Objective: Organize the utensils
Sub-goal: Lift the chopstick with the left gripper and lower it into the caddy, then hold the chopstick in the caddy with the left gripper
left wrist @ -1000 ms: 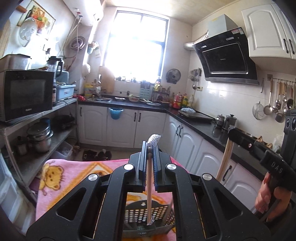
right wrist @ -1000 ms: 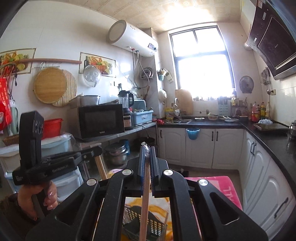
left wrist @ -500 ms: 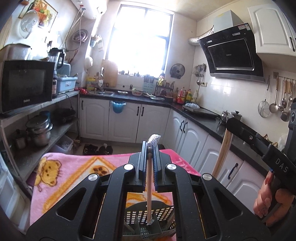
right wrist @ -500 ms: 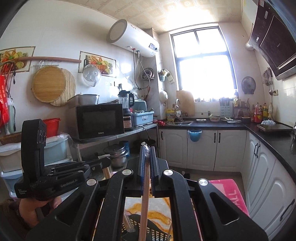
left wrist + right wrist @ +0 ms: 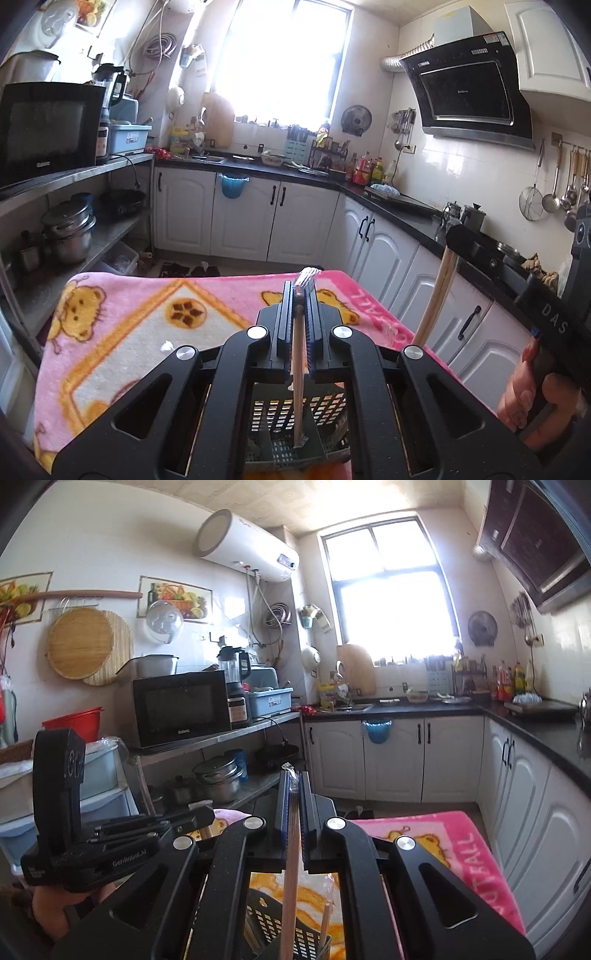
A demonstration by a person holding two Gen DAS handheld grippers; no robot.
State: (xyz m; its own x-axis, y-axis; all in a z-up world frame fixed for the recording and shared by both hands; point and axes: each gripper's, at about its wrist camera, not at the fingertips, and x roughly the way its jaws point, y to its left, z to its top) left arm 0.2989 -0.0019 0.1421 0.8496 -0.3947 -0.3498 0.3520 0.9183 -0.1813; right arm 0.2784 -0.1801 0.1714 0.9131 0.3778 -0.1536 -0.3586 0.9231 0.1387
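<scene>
1. Left gripper [image 5: 298,295]: jaws closed on a pair of wrapped wooden chopsticks [image 5: 297,373], held upright. The clear wrapper end sticks out above the jaws; the lower tips hang inside the basket.
2. Right gripper [image 5: 293,786]: jaws closed on a second wooden stick [image 5: 290,886], probably another wrapped pair, also held near its upper end. Its lower part points down towards the basket; whether the tip has entered cannot be told.
3. Basket [image 5: 325,413]: a dark perforated plastic utensil holder with inner dividers, standing on the pink blanket [image 5: 147,321] that covers the table. Which compartment the left chopsticks occupy cannot be told with certainty.
4. Handling, judged from appearance: the sticks look light, thin and stiff, so they need little force. The smooth film wrapper may let them slide between the pads, and a grip near the top lets the long lower part swing.
5. Hold point: the upper third, as shown, keeps the jaws clear of the basket rim during lowering.
6. Step in hand, as judged: lowering both sets into the holder. Release should wait until the tips rest on the basket floor.
7. Risk: the basket looks light and could tip if a stick presses sideways against a wall or divider.
</scene>
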